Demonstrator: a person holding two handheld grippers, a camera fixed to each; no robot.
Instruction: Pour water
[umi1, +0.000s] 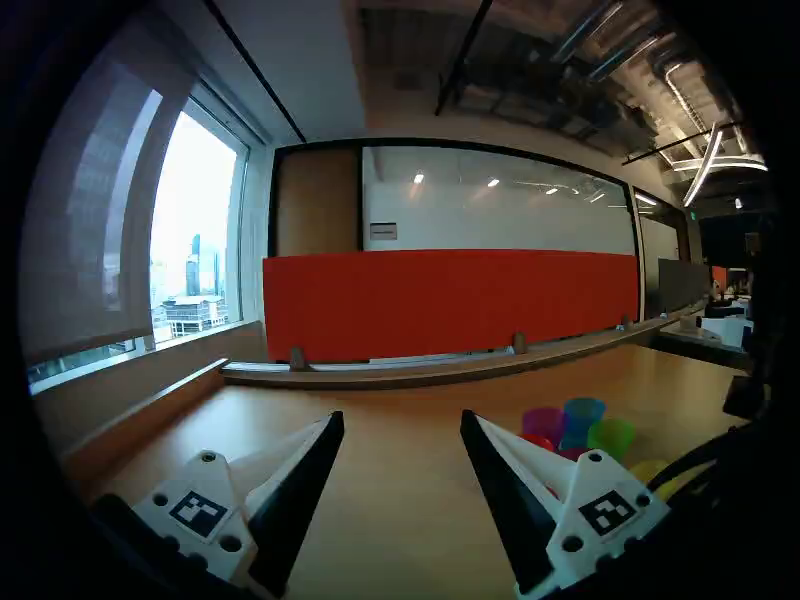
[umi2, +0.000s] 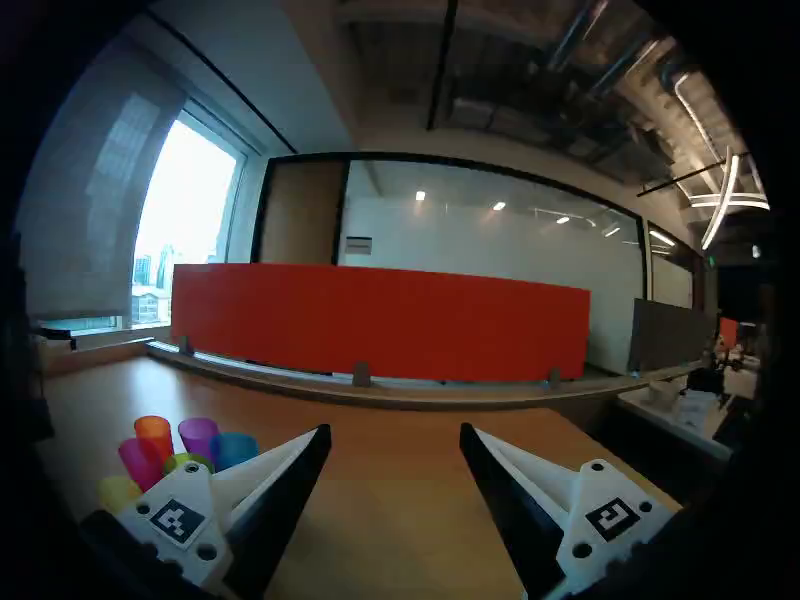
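Note:
A cluster of several coloured plastic cups (umi1: 583, 428) stands on the wooden desk (umi1: 400, 480), to the right of my left gripper (umi1: 402, 428) and partly hidden behind its right finger. That gripper is open, with nothing between its fingers. In the right gripper view the same cups (umi2: 175, 447) stand at the lower left, behind the left finger of my right gripper (umi2: 395, 440). It too stands open and holds nothing. Both grippers hover low over the desk, apart from the cups.
A red divider panel (umi1: 450, 300) runs along the desk's far edge on a wooden ledge. A bright window (umi1: 195, 240) is at the left. Another desk with objects (umi2: 690, 400) lies to the right. A whiteboard wall stands behind the panel.

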